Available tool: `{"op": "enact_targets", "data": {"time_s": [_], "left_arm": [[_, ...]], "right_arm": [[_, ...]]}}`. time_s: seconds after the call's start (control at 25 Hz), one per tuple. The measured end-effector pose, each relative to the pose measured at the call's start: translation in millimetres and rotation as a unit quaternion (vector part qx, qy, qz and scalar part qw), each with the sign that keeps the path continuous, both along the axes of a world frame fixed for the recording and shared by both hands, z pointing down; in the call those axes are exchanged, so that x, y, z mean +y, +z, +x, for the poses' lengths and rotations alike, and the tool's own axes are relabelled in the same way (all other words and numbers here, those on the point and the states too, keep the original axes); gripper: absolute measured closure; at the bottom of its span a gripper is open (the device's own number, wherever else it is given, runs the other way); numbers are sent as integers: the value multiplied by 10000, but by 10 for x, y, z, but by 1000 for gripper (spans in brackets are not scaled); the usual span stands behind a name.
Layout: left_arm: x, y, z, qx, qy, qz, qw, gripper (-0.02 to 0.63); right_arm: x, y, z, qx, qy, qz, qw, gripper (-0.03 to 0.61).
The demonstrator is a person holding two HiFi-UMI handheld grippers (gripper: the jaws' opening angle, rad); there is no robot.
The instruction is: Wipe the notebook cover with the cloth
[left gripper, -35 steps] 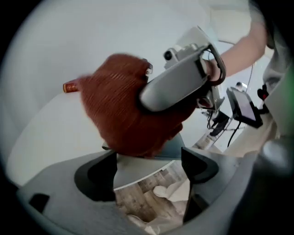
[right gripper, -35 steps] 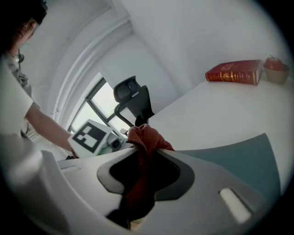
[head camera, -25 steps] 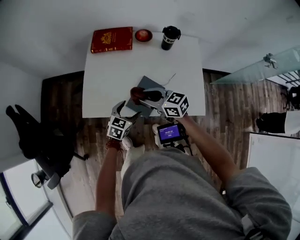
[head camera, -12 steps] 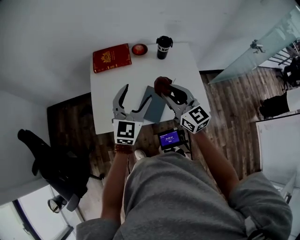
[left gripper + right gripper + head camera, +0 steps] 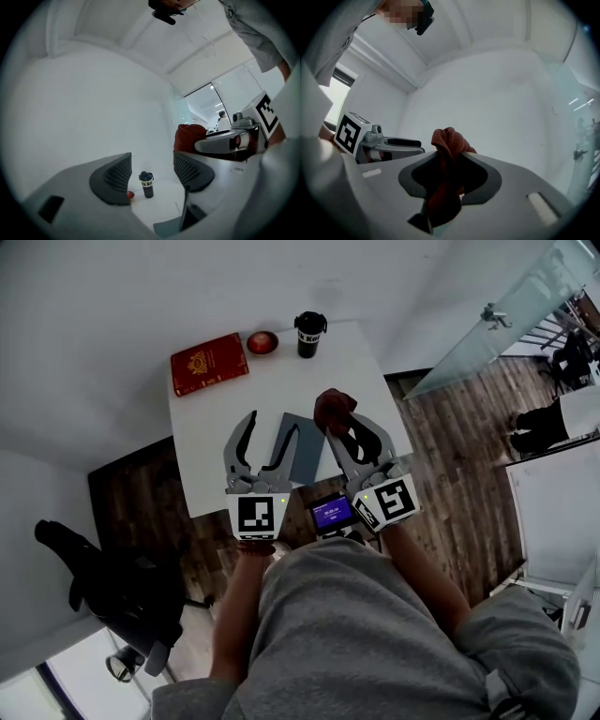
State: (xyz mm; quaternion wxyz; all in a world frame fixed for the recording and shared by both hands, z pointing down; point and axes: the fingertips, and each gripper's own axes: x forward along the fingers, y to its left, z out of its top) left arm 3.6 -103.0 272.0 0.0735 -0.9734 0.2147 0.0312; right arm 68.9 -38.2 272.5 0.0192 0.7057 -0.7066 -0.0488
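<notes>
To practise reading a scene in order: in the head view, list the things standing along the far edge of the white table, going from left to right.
red book → small red dish → black cup
</notes>
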Motion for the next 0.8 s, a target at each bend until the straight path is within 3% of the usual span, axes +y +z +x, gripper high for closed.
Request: {"op": "enact_targets", "data": {"time_s": [0.24, 0.48, 0.8], "left_arm": [[16, -23, 66, -35, -123, 359, 9993, 410], [41, 54, 87, -121, -169, 450, 9988, 482], [83, 182, 74, -126, -190, 335, 9992, 520]], "right_arm": [[108, 22, 93, 204, 629, 14, 9978, 463], [77, 193, 69, 123, 443, -201, 9987, 463], [50, 385, -57, 159, 379, -415, 9983, 463]]}}
